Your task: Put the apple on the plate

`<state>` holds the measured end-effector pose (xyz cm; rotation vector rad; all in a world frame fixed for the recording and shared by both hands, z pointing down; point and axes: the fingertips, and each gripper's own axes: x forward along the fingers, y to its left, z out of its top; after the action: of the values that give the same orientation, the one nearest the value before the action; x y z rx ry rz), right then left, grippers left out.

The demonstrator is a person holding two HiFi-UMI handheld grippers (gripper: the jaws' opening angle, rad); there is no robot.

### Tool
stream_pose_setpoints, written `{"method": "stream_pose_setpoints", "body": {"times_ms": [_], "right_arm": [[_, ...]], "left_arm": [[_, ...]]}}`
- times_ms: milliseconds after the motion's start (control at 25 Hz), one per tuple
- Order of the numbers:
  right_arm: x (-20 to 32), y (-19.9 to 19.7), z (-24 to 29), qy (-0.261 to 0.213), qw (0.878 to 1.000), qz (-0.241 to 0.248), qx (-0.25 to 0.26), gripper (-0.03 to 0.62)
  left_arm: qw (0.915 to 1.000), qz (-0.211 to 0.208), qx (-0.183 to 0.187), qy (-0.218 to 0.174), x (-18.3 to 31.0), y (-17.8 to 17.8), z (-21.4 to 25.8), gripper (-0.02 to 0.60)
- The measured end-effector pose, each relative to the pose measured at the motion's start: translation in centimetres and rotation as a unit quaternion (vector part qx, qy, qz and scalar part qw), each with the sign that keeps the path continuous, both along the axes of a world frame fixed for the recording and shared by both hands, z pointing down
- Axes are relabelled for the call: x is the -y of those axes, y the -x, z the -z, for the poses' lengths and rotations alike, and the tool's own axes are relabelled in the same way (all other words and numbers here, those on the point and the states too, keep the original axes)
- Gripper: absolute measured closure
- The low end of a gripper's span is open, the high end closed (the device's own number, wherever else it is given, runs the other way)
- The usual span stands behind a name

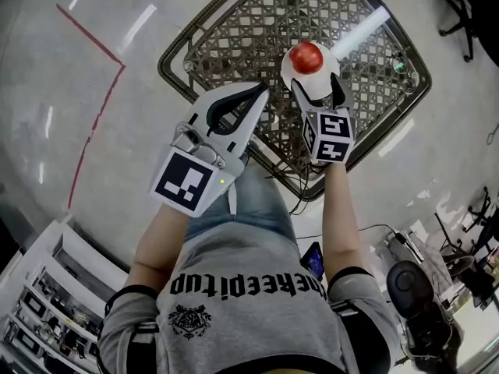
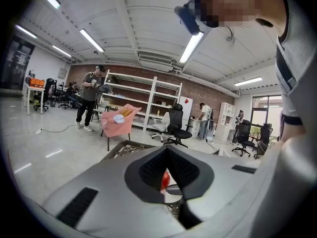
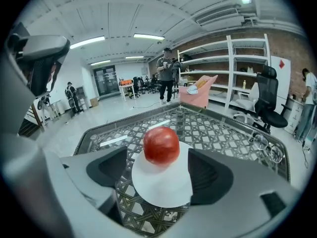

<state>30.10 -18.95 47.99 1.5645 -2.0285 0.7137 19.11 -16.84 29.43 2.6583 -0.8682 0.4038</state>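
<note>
A red apple [image 1: 306, 57] sits on a white plate [image 1: 328, 73] on the woven lattice table [image 1: 234, 29]. My right gripper [image 1: 318, 92] is open at the plate's near edge, empty, with the apple just beyond its tips. In the right gripper view the apple [image 3: 161, 145] rests on the far half of the plate [image 3: 163, 185], and the gripper [image 3: 158, 175] has a jaw on either side. My left gripper [image 1: 261, 92] is shut on nothing, over the table's near edge left of the plate. Through the gap below its closed tips [image 2: 167, 148] a sliver of the apple [image 2: 165, 180] shows.
A pair of glasses [image 3: 265, 145] lies on the table's right side. Cables [image 1: 296, 185] hang under the table's near corner. White shelving [image 1: 47, 302] stands at lower left, and office chairs [image 1: 460, 6] are at the right. A person [image 2: 89, 95] stands by a pink chair [image 2: 119, 120].
</note>
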Motion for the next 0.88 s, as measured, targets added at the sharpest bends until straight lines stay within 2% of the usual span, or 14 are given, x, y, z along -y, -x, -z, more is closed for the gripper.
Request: {"method": "stream_pose_setpoints", "body": {"times_ms": [400,720,880], "right_arm": [[-1.3,0.3,2.4,-0.019,0.999,-0.030,0.018,0.200],[-3.5,2.3,7.0,-0.043,0.997,-0.062,0.024,0.212],[-4.2,3.1,7.8,-0.053,0.995,-0.074,0.034,0.232]], "left_arm": [[0.9996,-0.024,-0.011,-0.008,-1.3,0.4,1.0,0.563],[0.9979,-0.059,-0.021,-0.015,-2.9,2.6,3.9,0.563],[0.9965,-0.078,-0.025,-0.019,-3.2,3.1,3.9,0.563]]}}
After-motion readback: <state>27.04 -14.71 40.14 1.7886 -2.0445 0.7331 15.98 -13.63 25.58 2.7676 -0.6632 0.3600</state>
